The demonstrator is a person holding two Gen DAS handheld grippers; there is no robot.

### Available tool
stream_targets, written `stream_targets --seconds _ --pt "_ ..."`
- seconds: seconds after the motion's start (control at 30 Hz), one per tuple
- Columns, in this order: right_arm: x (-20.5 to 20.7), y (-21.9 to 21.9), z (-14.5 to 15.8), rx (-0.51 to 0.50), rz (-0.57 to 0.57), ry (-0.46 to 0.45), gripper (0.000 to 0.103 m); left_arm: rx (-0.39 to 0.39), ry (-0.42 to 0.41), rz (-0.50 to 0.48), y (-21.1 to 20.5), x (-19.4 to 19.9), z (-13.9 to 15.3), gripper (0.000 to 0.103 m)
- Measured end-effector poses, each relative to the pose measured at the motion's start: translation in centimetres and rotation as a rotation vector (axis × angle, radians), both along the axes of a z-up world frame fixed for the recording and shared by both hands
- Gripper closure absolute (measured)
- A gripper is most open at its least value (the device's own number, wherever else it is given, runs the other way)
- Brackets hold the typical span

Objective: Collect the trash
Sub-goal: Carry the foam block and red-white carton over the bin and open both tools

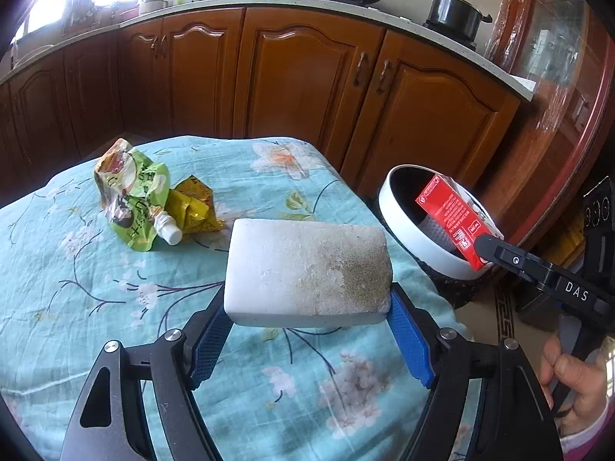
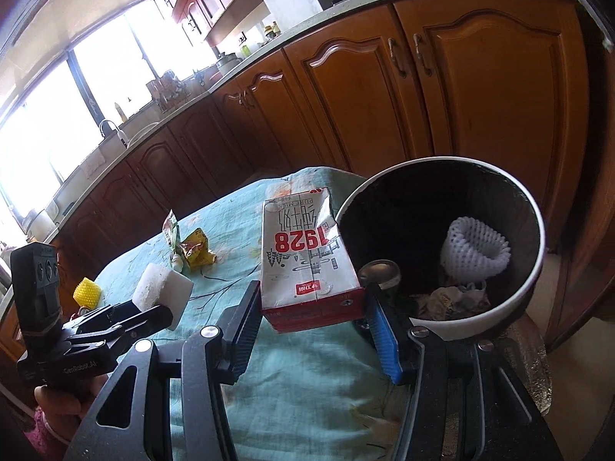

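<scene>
Kitchen table (image 2: 307, 384), yellow foam net (image 2: 87, 292) only R-wrist view

Daylight's pouring in from your window (image 2: 57, 123), blown out to pure white glare. Your cabinets (image 1: 307, 77) bow hard under the fisheye, corners vignette black, and the centre stays sharp.
</scene>
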State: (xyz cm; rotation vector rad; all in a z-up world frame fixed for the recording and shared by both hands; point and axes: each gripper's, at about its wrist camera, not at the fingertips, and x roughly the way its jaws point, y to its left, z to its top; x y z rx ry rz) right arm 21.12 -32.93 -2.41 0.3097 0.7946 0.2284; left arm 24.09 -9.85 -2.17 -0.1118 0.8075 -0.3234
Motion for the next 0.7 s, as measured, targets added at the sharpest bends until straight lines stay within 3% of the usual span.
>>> stream_targets --seconds 0.7 --pt "-0.8 -6.8 -0.3 -0.004 -0.110 0.010 0.049 0.022 -0.010 -0.127 -7.7 3.7 0.4 0.027"
